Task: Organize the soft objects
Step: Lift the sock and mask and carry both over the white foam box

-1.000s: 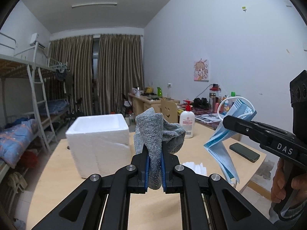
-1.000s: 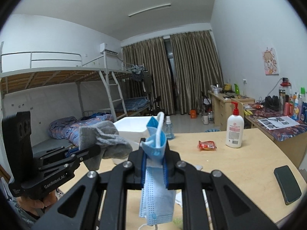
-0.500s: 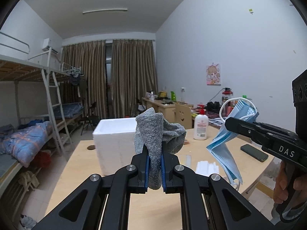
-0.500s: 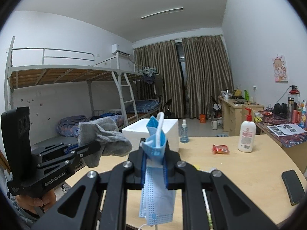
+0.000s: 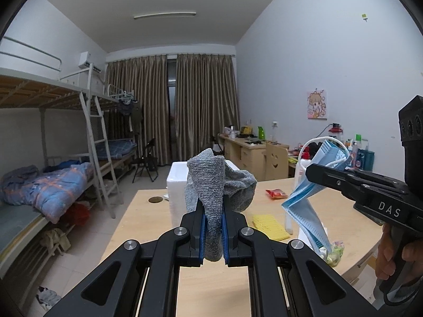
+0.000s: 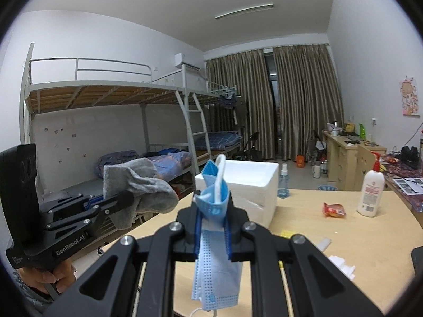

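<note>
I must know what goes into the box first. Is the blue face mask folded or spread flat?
Folded. The blue face mask is creased and bunched between the pads of the right hand-held gripper, hanging doubled over below them.

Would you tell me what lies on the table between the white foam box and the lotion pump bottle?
In the right wrist view, a small red snack packet lies between the foam box and the pump bottle.

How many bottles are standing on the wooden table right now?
2. A clear spray bottle stands beside the white foam box; a white pump bottle stands near the table's far right edge. The box could hide others.
</note>
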Demonstrator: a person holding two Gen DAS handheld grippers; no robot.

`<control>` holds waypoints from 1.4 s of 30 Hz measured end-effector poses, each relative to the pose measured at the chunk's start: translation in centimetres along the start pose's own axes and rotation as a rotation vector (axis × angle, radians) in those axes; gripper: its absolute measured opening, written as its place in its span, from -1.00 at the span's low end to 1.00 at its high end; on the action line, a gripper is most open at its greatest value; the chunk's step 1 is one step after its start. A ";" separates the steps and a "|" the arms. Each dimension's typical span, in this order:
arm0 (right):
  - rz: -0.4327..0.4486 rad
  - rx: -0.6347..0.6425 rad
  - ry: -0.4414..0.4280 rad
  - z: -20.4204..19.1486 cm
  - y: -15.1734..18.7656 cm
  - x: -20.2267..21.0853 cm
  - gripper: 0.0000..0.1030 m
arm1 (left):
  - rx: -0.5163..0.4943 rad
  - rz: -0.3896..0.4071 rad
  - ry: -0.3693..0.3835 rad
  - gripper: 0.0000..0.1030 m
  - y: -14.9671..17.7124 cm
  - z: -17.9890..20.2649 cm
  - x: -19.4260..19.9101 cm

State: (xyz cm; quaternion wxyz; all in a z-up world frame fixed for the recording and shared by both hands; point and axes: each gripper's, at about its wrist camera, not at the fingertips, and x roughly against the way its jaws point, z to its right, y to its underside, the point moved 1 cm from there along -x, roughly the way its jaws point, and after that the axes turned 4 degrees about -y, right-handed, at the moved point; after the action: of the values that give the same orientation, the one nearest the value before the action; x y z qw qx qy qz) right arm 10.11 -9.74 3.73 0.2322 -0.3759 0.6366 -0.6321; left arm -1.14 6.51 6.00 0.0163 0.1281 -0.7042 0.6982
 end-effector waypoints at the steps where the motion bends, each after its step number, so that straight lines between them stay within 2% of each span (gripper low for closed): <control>1: -0.001 0.002 -0.005 -0.1 0.0 -0.1 -0.66 | 0.002 0.002 -0.002 -0.80 0.0 -0.1 0.0; 8: -0.022 -0.001 -0.015 0.1 -0.2 -1.0 -0.66 | 0.013 -0.013 -0.005 -0.80 -0.1 -0.5 -0.8; 15: -0.023 0.000 -0.013 1.0 -1.9 -2.0 -0.66 | 0.014 -0.013 0.002 -0.80 -1.6 -0.2 -2.4; 34: -0.043 -0.002 -0.027 3.0 -5.3 -7.0 -0.66 | 0.028 -0.029 0.010 -0.80 -5.8 -2.1 -9.1; 42: -0.068 -0.015 -0.024 4.2 -5.5 -8.9 -0.66 | 0.032 -0.061 0.022 -0.80 -6.3 -2.7 -12.7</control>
State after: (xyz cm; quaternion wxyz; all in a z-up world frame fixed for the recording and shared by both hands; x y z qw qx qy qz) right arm 19.81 -5.09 7.13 0.2153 -0.4065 0.6255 -0.6302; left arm 11.96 11.25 9.66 0.0432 0.1418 -0.6887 0.7098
